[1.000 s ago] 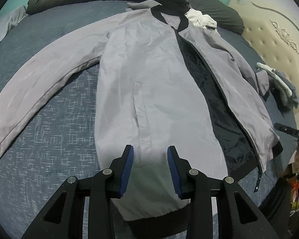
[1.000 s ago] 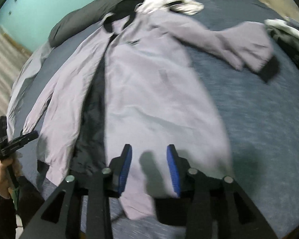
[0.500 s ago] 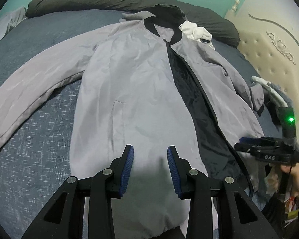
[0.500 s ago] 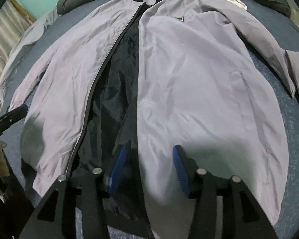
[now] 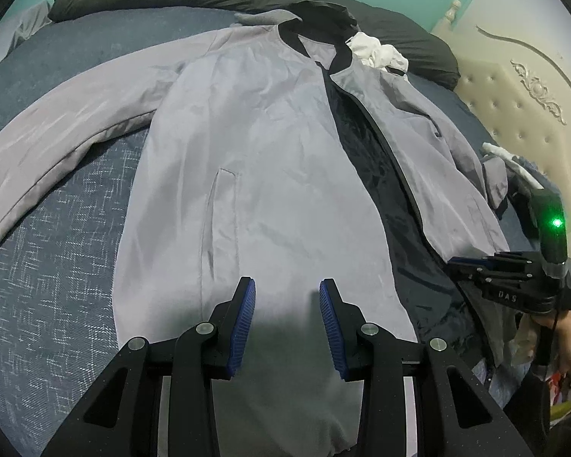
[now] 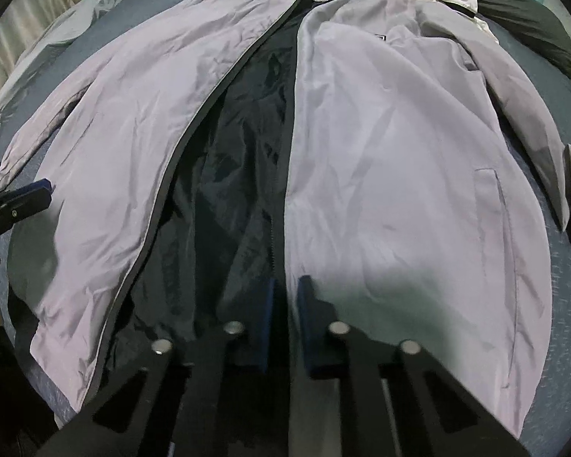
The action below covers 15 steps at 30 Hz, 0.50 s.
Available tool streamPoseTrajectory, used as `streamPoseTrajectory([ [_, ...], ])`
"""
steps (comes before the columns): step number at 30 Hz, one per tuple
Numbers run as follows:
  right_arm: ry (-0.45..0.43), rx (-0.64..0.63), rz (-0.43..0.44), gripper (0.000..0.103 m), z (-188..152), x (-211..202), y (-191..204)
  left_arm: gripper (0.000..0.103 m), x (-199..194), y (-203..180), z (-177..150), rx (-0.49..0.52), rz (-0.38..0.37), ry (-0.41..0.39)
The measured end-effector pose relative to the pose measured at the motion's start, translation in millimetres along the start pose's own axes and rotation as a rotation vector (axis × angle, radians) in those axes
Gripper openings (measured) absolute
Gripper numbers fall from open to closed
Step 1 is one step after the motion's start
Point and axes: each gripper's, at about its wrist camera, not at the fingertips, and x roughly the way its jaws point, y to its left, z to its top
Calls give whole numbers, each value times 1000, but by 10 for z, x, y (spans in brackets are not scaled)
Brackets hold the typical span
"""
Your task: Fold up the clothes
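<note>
Grey jacket [image 6: 380, 152] lies unzipped and flat on the bed [image 5: 57, 236]. Right gripper [image 6: 285, 304] is closed at the zipper edge near the hem; whether it pinches fabric cannot be told. Left gripper [image 5: 287, 304] hangs open, empty, above the other front panel. Risk: a thin bite on slick fabric may slip when lifted, or snag the dark lining [image 6: 228, 190] and drag it askew.

The right gripper [image 6: 285, 297] now sits over the open zip edge of the grey jacket [image 6: 392, 160], having crossed from the right panel; its jaws have just been closing, near-shut at the front edge. The left gripper [image 5: 285, 304] is slightly lower over the hem.
</note>
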Motion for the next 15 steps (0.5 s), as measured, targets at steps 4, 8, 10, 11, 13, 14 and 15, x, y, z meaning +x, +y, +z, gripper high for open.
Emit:
streamPoseTrajectory([
  [4,-45,57,65,1,54,-127,-112,38,-36,35,5,-9,-13,-10],
  [8,-61,100,93,0,174,-178,-145,38,-83,51,30,-14,-25,-26],
  [10,-63,119,101,0,244,-189,-147,38,-95,73,38,-18,-29,-28],
  [11,-59,128,103,0,282,-160,-141,38,-97,79,37,-18,-29,-28],
  [13,-40,147,84,2,330,-122,-134,38,-99,93,40,-18,-30,-28],
  [14,-33,138,59,9,362,-87,-109,38,-96,95,43,-18,-29,-29],
  [15,-29,120,42,27,347,-57,-67,38,-97,102,45,-19,-29,-29],
])
